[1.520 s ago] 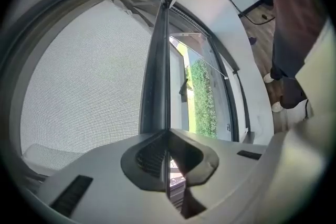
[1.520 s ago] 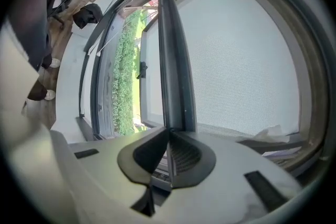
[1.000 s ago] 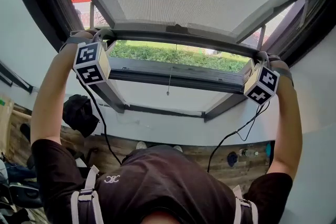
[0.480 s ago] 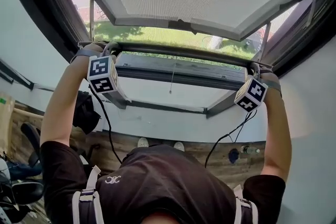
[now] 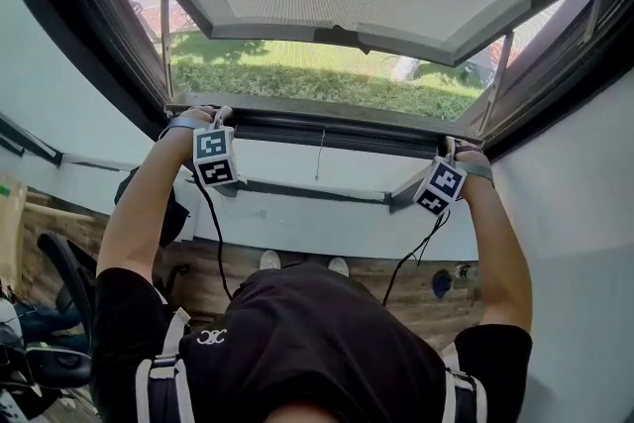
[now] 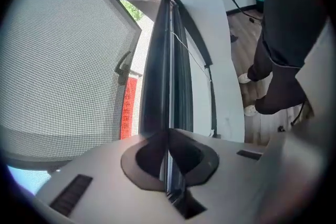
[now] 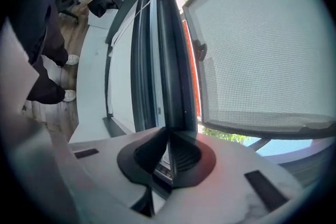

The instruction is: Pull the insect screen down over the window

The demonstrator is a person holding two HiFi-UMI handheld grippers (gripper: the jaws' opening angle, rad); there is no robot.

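Strong daylight through the window [image 5: 297, 79]; walls [image 5: 59, 94] beside it evenly lit, no harsh glare. Both gripper views fisheye, black vignetted corners, close foreground soft.

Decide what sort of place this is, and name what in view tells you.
Most likely an indoor room, perhaps an office or a home, at a large window. Clues: the window panel swung outward, the wood-plank floor below the sill, and the grass and hedge outside.
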